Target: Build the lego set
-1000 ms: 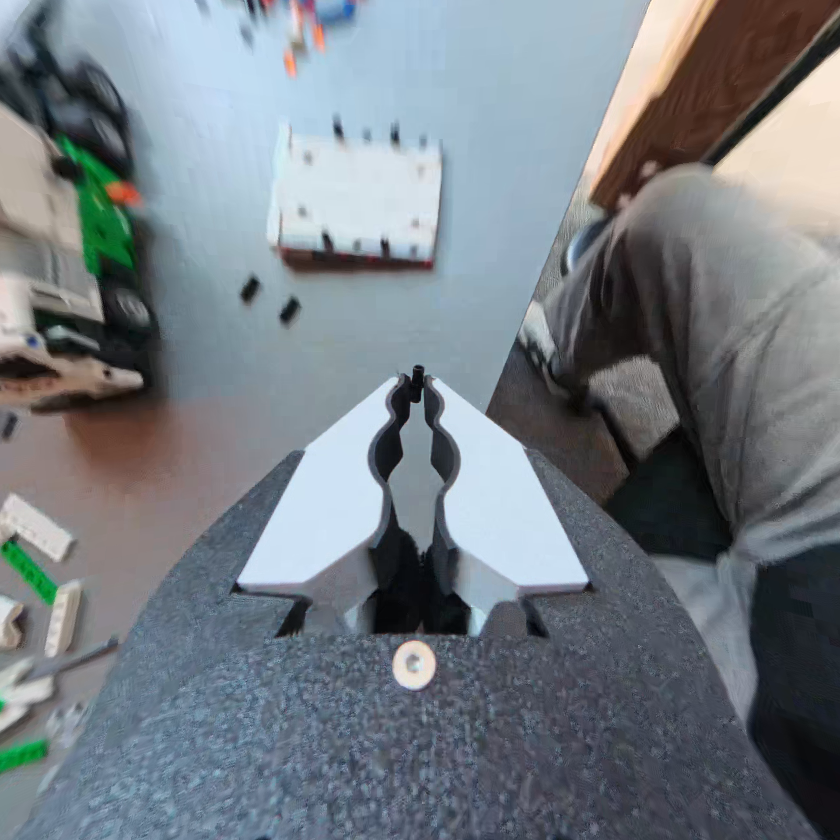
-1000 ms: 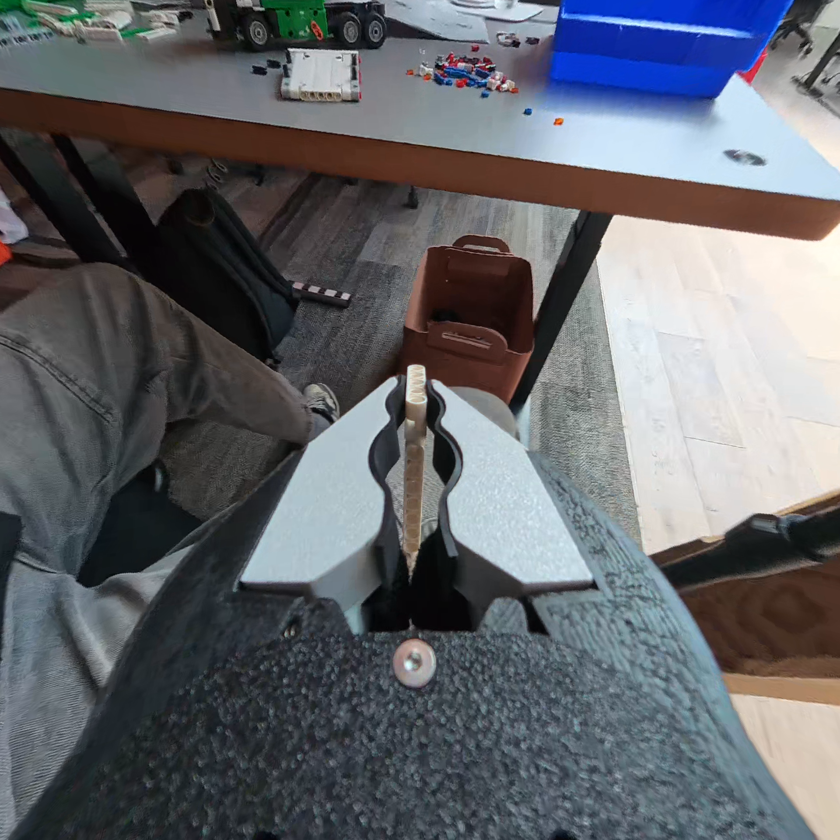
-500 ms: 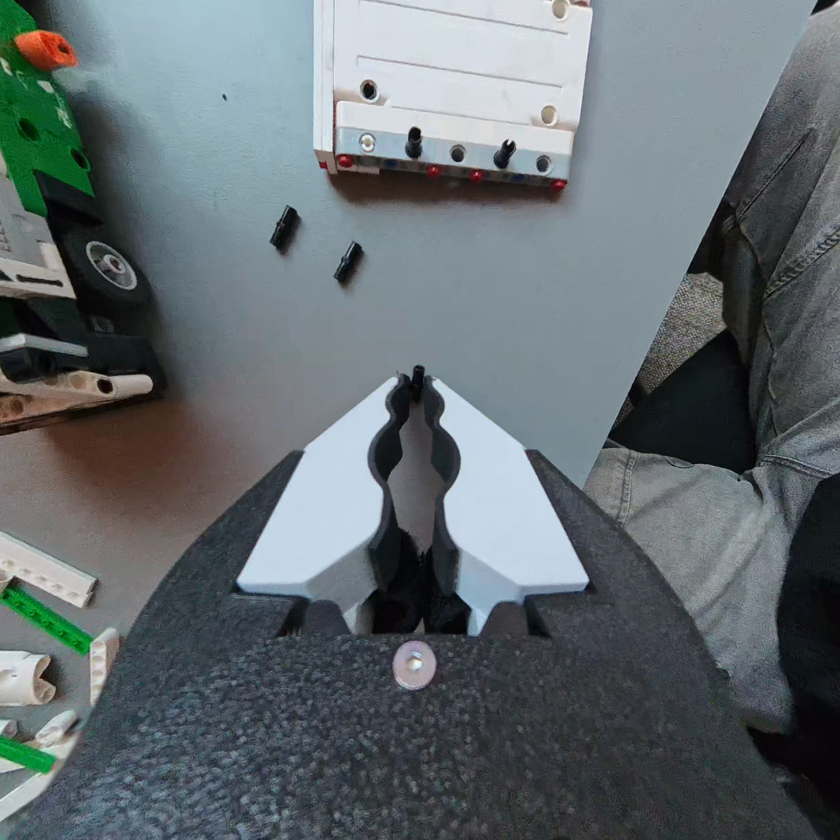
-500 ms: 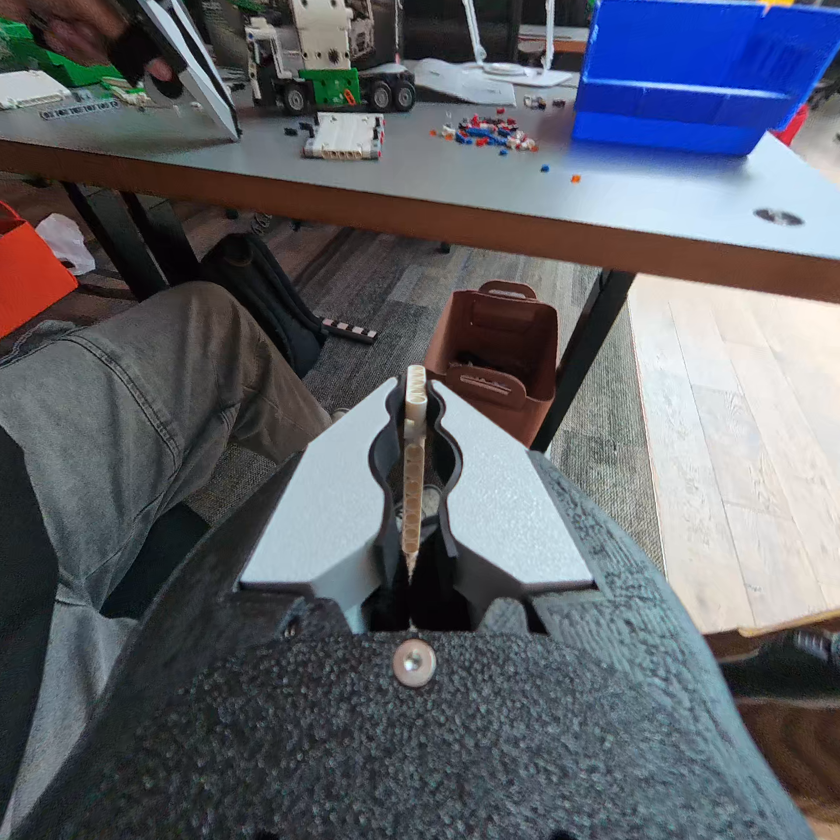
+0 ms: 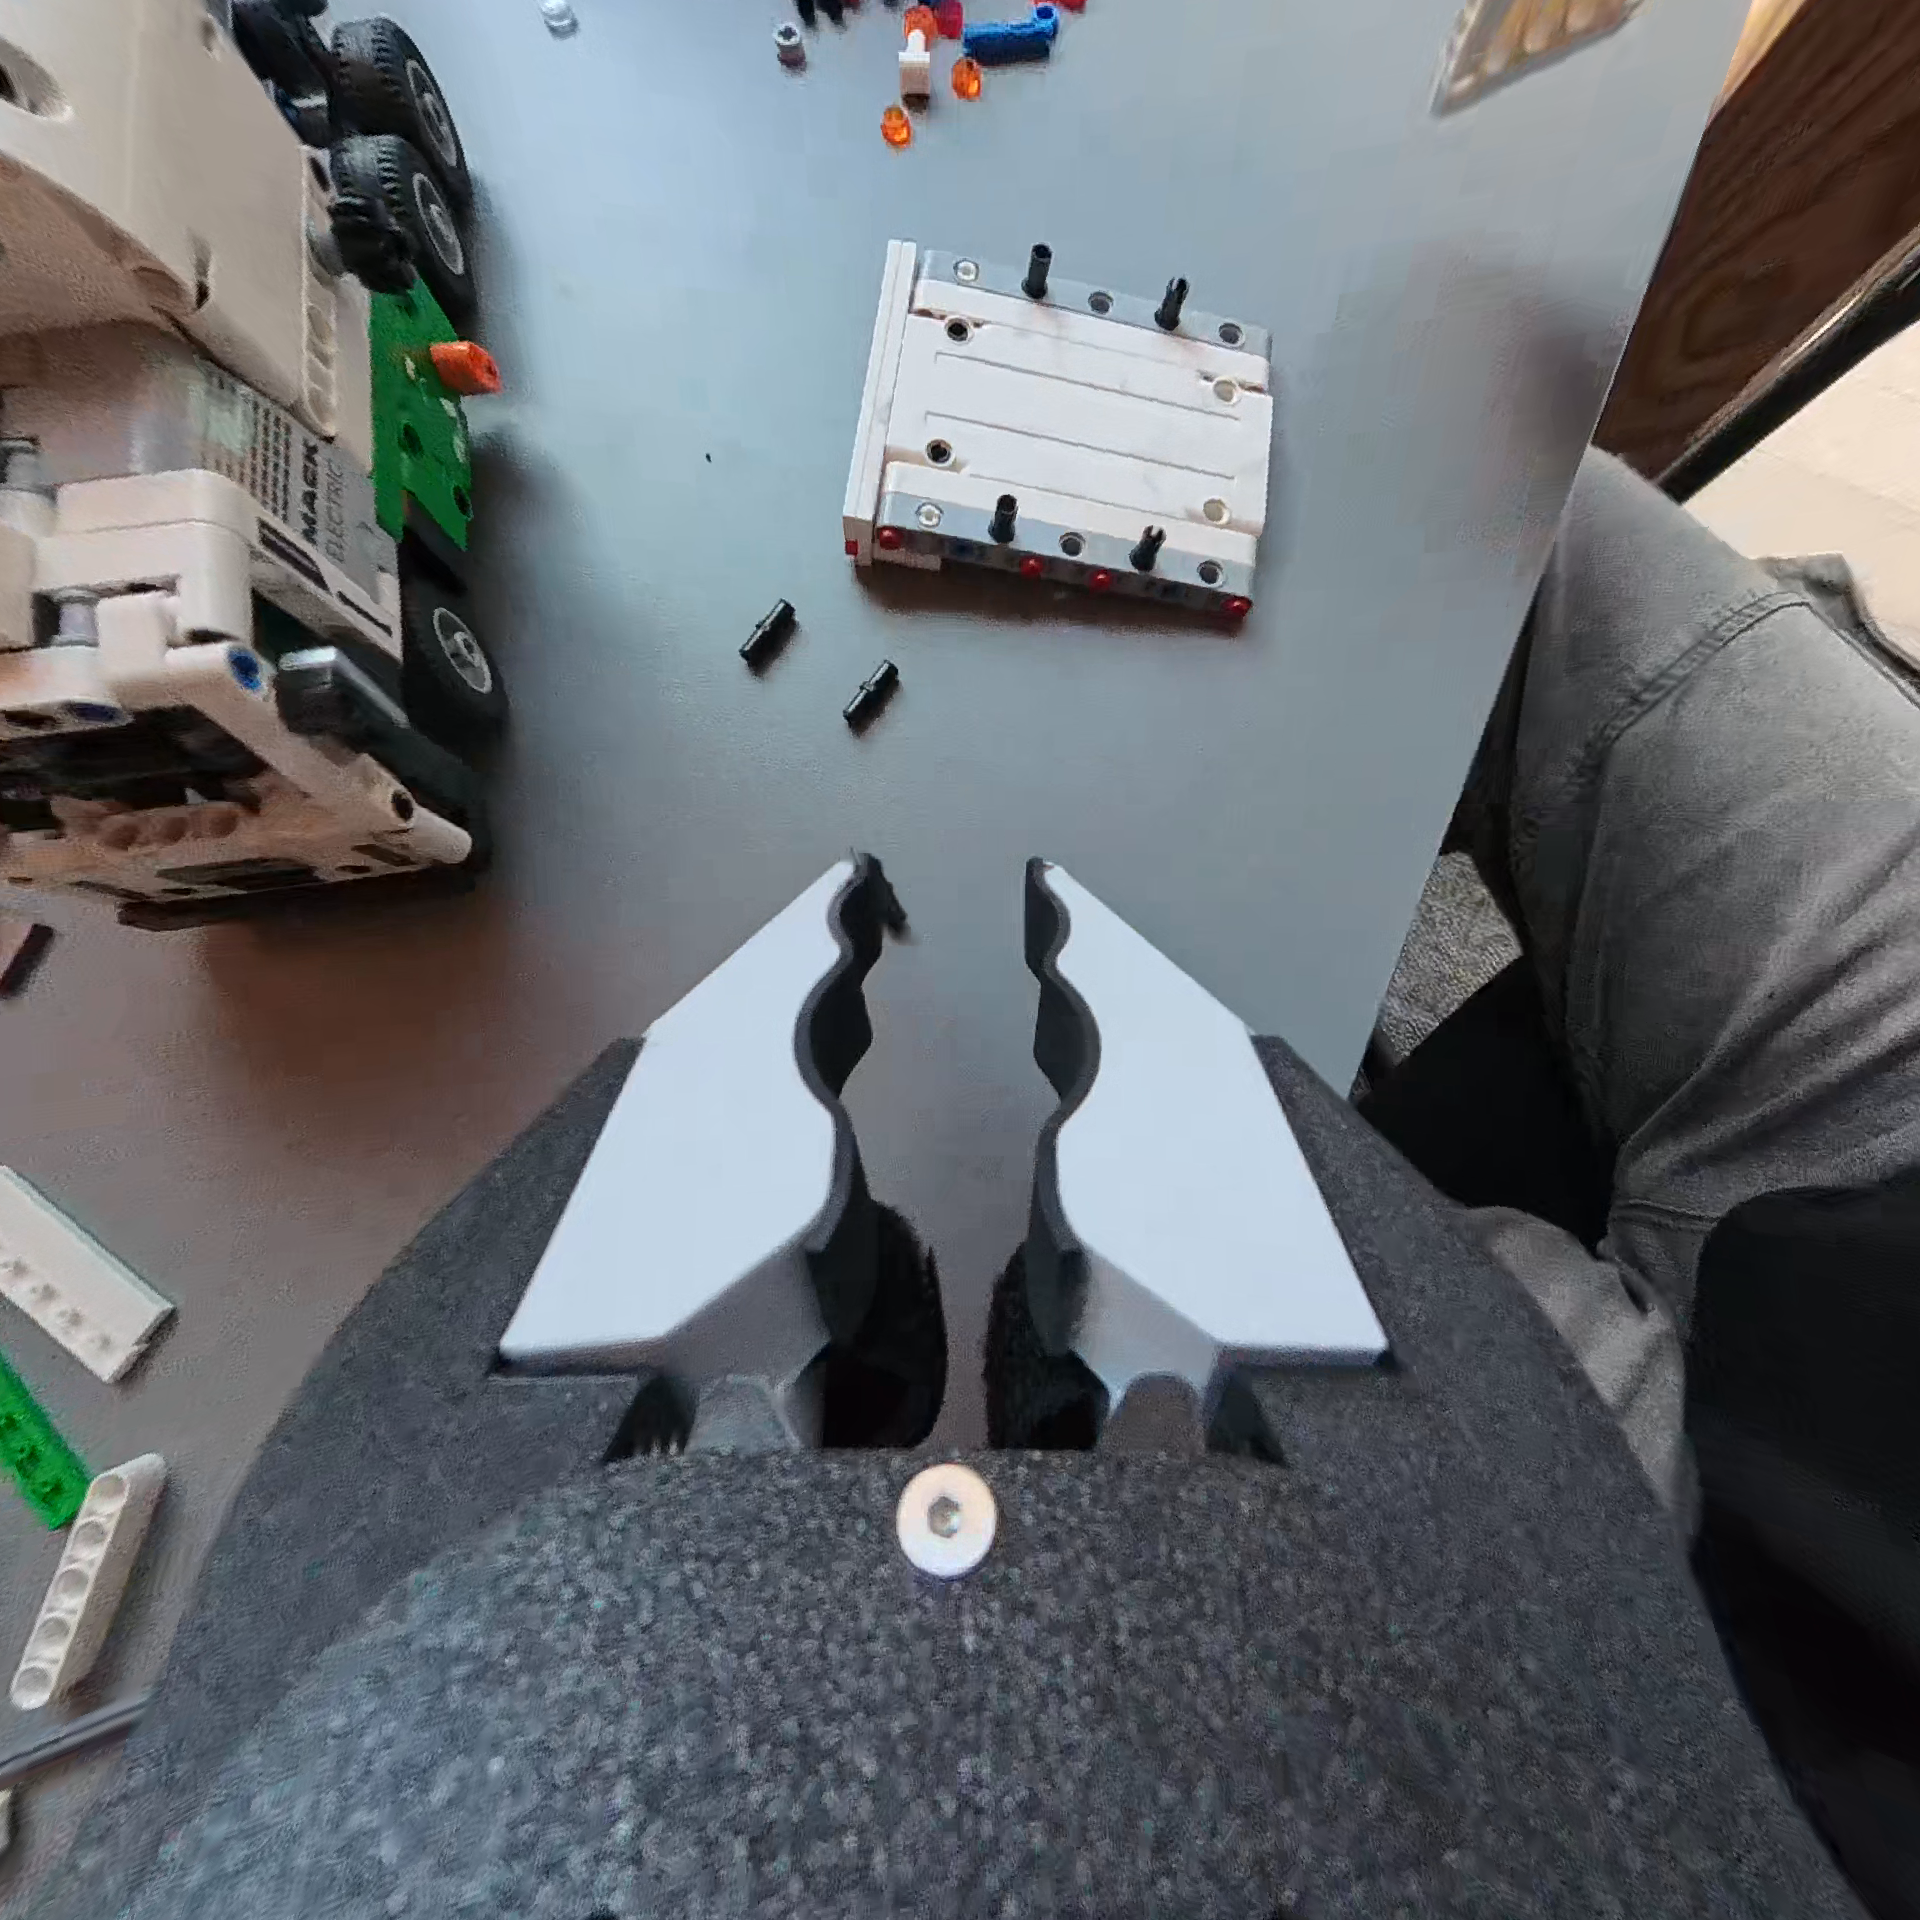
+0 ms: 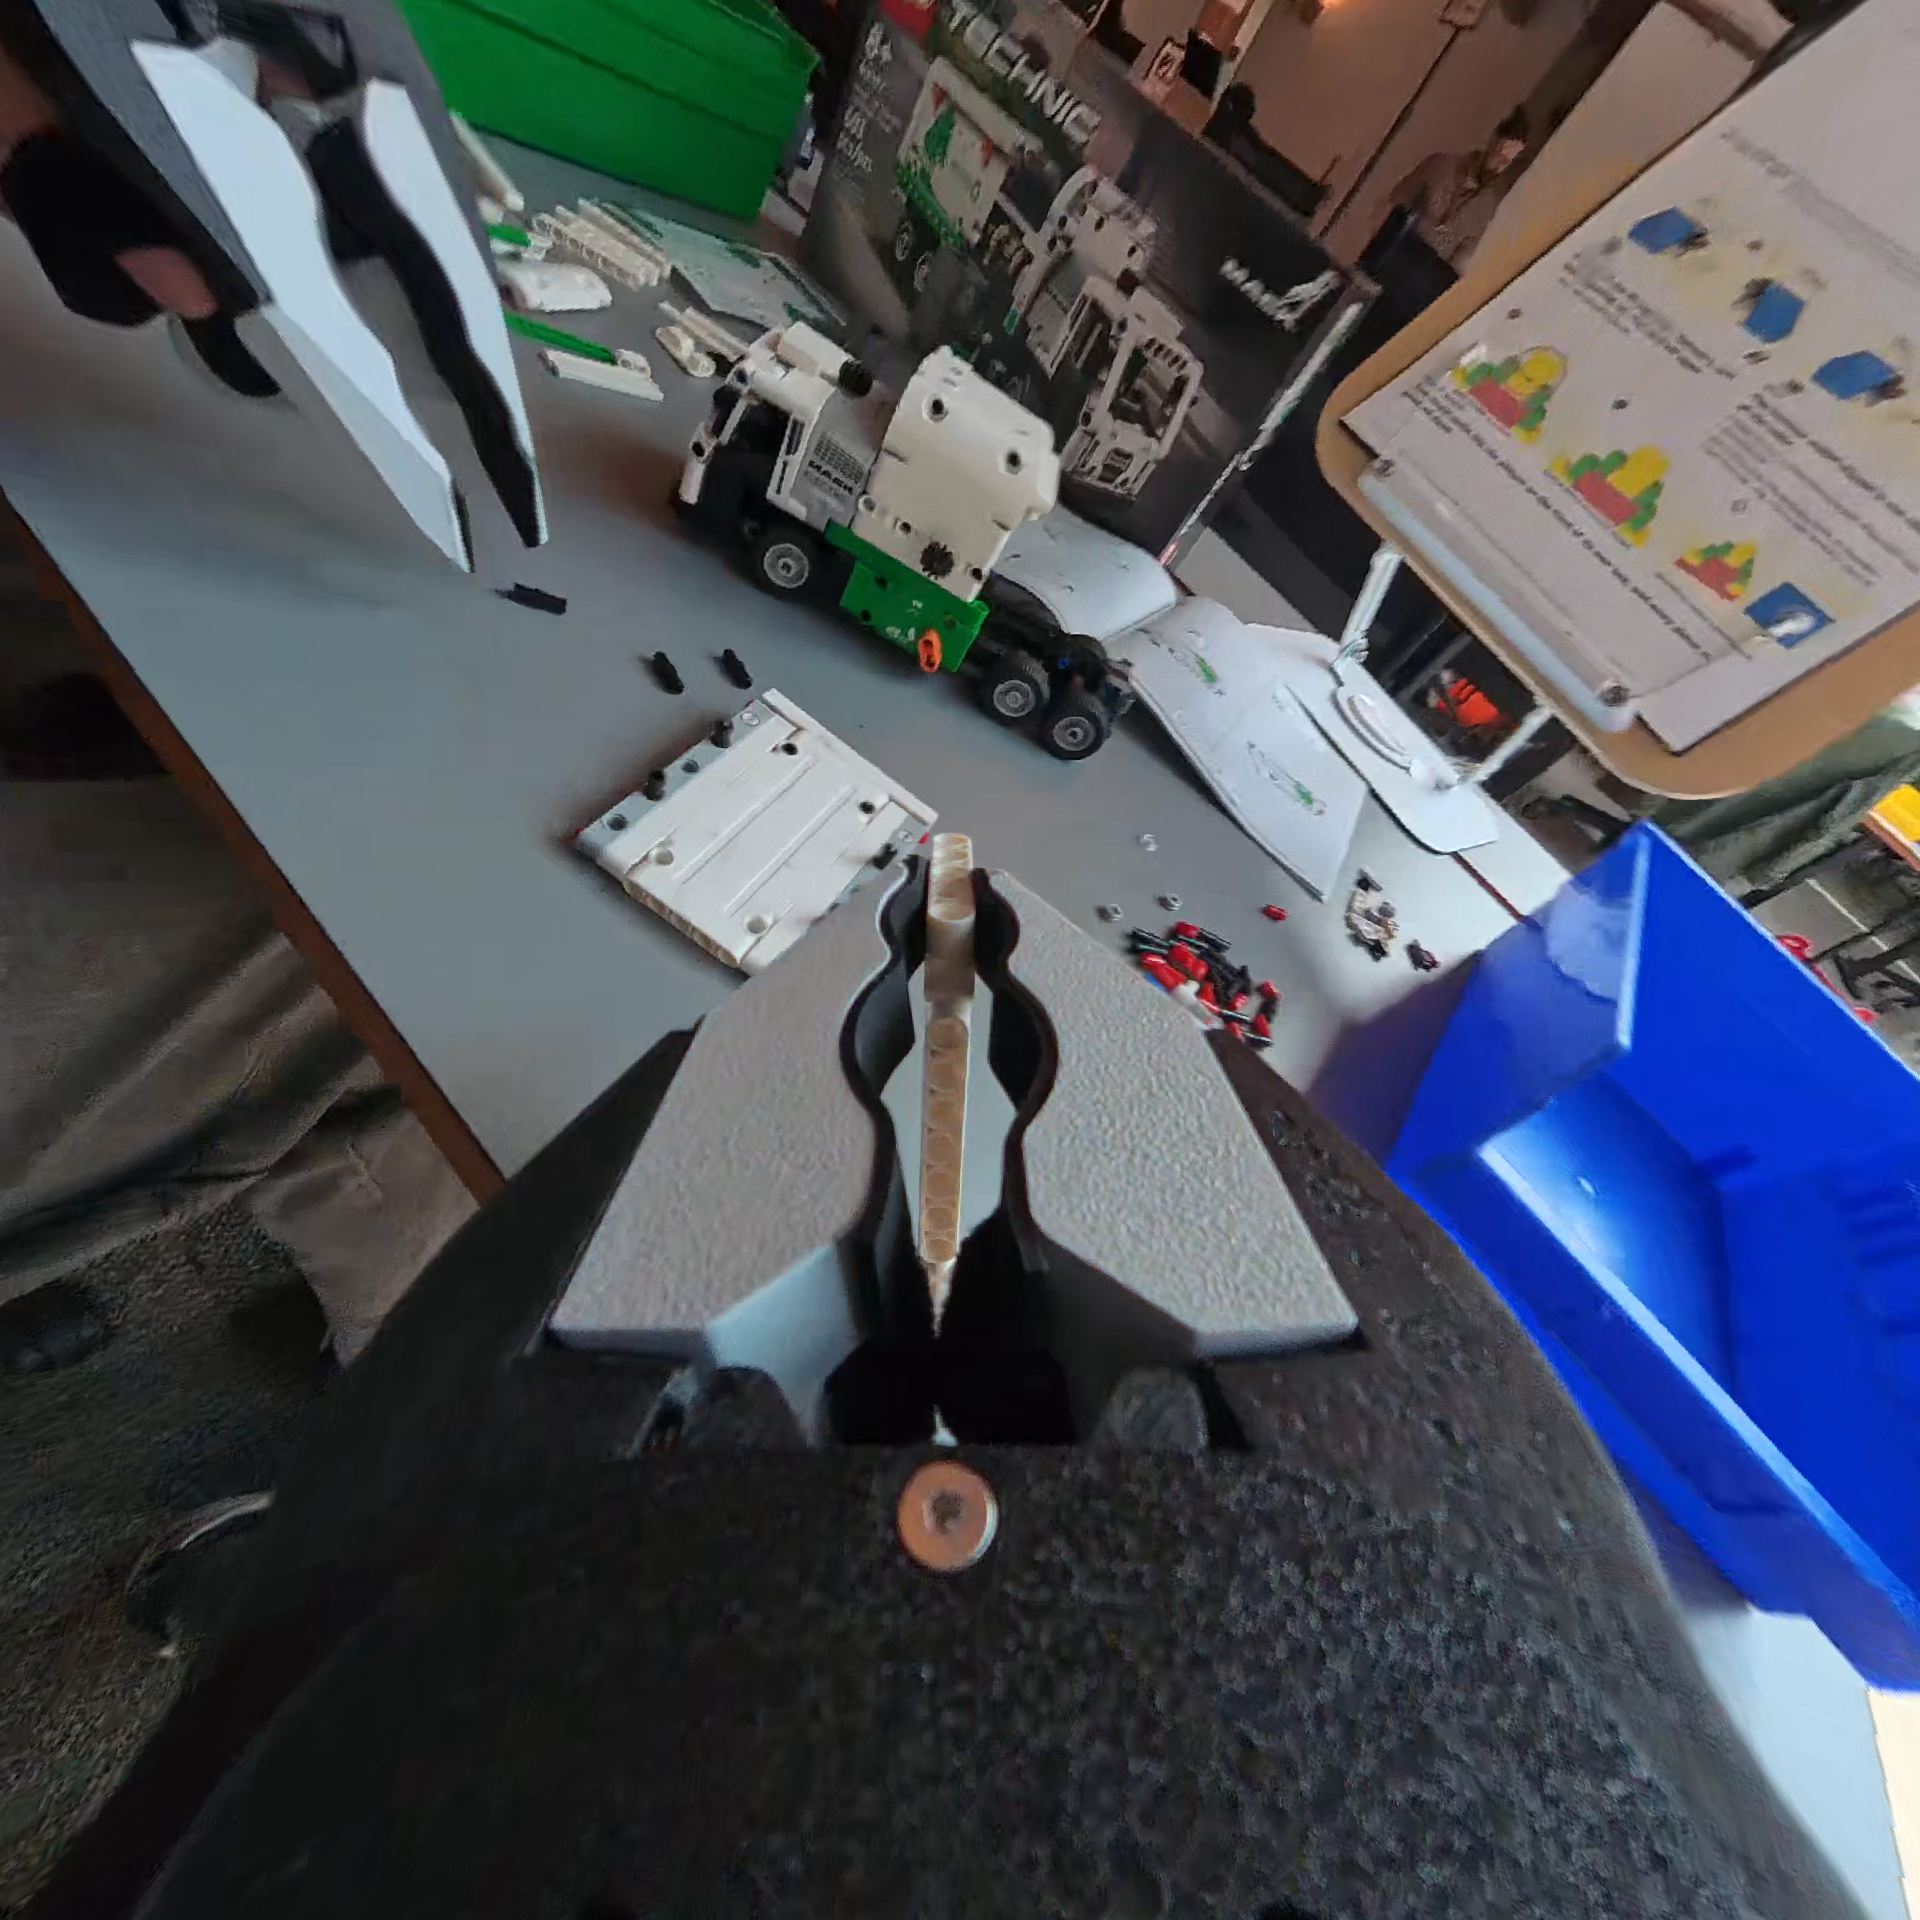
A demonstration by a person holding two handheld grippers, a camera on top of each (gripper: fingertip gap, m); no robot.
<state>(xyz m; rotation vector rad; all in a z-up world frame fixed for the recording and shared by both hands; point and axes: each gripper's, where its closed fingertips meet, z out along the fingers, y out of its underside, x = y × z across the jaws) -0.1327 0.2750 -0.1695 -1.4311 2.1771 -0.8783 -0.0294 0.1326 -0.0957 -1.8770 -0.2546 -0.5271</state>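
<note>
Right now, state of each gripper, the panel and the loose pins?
Left gripper: open, small black pin blurred at its left fingertip.
Right gripper: shut on long tan holed beam.
White flat panel: flat on table, four black pins upright.
Two loose black pins: lying flat.

Left gripper (image 5: 951, 894): speckled black textured body, silver hex-socket screw (image 5: 945, 1520) on centreline. Pale grey wedge fingers (image 5: 717, 1132), black wavy-profile inner pads. Right gripper (image 6: 951, 883): same build, same silver screw (image 6: 947, 1515). Person wears grey denim trousers (image 5: 1714, 883).
</note>
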